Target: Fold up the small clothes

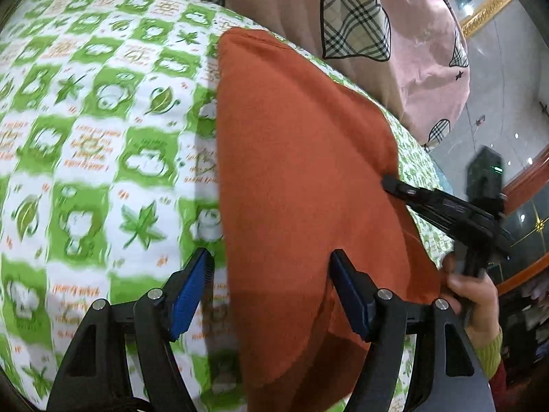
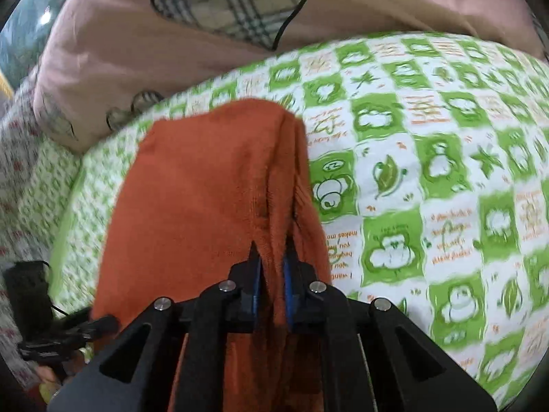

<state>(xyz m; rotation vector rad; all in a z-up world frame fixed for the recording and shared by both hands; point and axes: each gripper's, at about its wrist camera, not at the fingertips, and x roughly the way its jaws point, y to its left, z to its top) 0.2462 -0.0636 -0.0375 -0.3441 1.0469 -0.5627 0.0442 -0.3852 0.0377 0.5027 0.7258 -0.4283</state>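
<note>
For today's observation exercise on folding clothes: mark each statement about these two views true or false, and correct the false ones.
1. The right tool is shut on the orange cloth. True.
2. The left tool grips the cloth. False: its jaws stand open, pressing nothing.
3. The bedsheet is plain blue. False: it is green and white checks with leaves.
4. A pink pillow lies beyond the cloth. True.
</note>
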